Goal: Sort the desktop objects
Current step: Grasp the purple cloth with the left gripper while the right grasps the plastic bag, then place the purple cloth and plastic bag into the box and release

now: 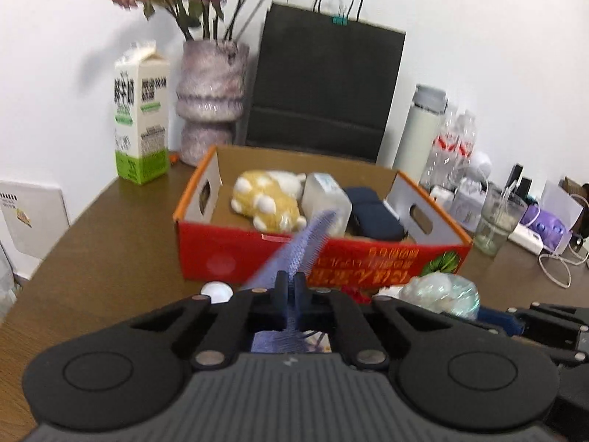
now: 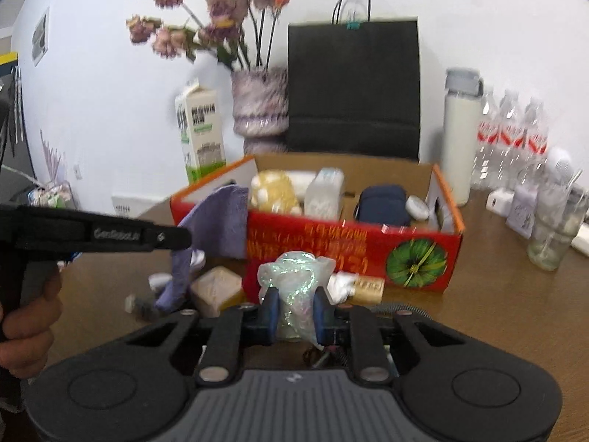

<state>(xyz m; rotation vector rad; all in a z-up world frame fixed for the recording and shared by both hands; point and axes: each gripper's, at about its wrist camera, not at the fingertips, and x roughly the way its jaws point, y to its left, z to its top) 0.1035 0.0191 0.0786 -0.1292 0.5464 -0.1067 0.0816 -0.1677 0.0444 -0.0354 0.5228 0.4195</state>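
My left gripper (image 1: 291, 280) is shut on a purple cloth (image 1: 302, 246), held up in front of the red cardboard box (image 1: 235, 254). The cloth also shows in the right wrist view (image 2: 221, 217), hanging from the left gripper (image 2: 184, 237). My right gripper (image 2: 294, 300) is shut on an iridescent plastic bag (image 2: 294, 280), just in front of the box (image 2: 368, 246); the bag also shows in the left wrist view (image 1: 441, 291). In the box lie a yellow plush toy (image 1: 268, 199), a clear plastic container (image 1: 327, 195) and a dark blue pouch (image 1: 371, 213).
A milk carton (image 1: 141, 121), a vase of flowers (image 1: 211, 99), a black paper bag (image 1: 324, 88), a white flask (image 1: 419, 132), water bottles (image 1: 452, 143) and a glass (image 1: 497, 221) stand behind and right of the box. A beige block (image 2: 217, 287) and small items lie before it.
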